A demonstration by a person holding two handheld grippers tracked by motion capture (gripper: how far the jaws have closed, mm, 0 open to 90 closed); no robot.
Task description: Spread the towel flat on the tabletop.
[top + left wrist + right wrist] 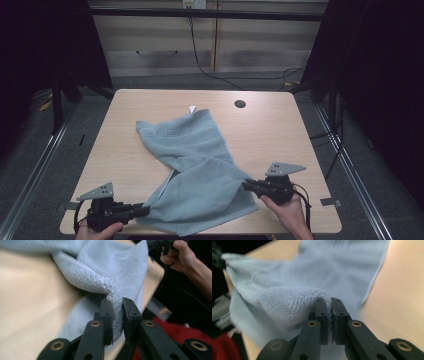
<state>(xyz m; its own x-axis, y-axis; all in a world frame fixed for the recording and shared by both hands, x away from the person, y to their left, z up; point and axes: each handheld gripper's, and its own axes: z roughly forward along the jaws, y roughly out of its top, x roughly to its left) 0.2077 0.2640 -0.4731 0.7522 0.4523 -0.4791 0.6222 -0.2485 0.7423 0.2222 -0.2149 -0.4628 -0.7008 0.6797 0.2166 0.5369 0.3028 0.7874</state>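
A soft light-blue towel [197,165] lies crumpled on the table [125,145], w/ its near part bunched up by the front edge and a small white tag [192,108] at its far corner. Left gripper [144,209] pinches the towel's near-left edge. Right gripper [246,185] pinches the near-right edge, jaws pressed tight on a fold. A dark round hole [240,104] sits farther back in the table. Black cable [210,70] runs on the floor behind.

No text, label, brand, number or sign is legible on anything in these views.
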